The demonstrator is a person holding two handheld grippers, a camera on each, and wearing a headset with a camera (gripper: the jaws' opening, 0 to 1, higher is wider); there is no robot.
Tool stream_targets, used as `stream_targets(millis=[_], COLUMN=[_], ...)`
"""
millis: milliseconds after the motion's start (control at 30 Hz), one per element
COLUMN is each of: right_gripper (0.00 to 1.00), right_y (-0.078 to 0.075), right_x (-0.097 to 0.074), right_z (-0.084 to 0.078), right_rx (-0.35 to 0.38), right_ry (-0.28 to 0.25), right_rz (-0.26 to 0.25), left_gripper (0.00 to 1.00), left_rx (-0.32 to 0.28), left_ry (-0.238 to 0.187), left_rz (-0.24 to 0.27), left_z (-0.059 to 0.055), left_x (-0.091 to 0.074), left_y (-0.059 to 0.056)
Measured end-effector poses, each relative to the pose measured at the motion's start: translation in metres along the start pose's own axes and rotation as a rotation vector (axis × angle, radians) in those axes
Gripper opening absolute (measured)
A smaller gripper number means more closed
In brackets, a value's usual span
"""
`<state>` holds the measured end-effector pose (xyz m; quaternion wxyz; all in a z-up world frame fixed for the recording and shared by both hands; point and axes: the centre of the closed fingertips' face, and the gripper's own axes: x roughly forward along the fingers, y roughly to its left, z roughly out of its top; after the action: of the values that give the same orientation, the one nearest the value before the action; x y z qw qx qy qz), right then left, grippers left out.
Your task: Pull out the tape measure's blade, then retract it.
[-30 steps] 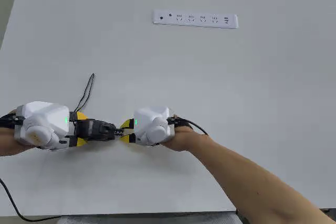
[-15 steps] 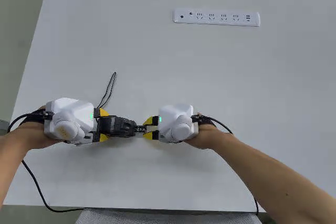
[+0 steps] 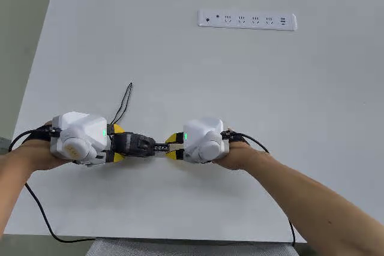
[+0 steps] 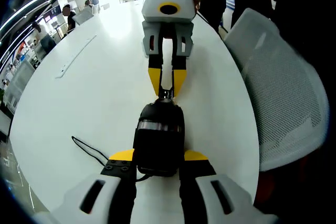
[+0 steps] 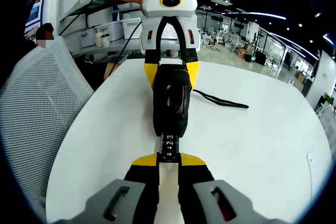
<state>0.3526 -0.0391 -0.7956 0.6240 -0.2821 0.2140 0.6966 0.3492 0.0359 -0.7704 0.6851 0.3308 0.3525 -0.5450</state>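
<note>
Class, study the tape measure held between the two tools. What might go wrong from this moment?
1. The right tool pinches the thin blade, with little pulled out; if that grip slips, the blade may snap back.
2. The left tool holds the tape measure case only at its rear, so a harder pull may drag or twist it loose.

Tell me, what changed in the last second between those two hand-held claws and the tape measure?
The right gripper, clamped on the blade, eased a little away from the tape measure, so a short stretch of blade now shows between them. The left gripper kept its hold on it, and the power strip stayed put; the wider shift is the headset camera moving.
</note>
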Motion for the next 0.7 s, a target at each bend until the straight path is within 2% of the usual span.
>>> stream_targets(millis=[700], right_gripper=[0.1], right_y=[0.0017], right_x=[-0.0084], right_z=[-0.0092], right_rx=[-0.004], right_ry=[0.009], right_rz=[0.005], left_gripper=[0.27], left_rx=[0.003], left_ry=[0.0], left_rz=[0.001], left_z=[-0.001], left_x=[0.0002], left_y=[-0.0005])
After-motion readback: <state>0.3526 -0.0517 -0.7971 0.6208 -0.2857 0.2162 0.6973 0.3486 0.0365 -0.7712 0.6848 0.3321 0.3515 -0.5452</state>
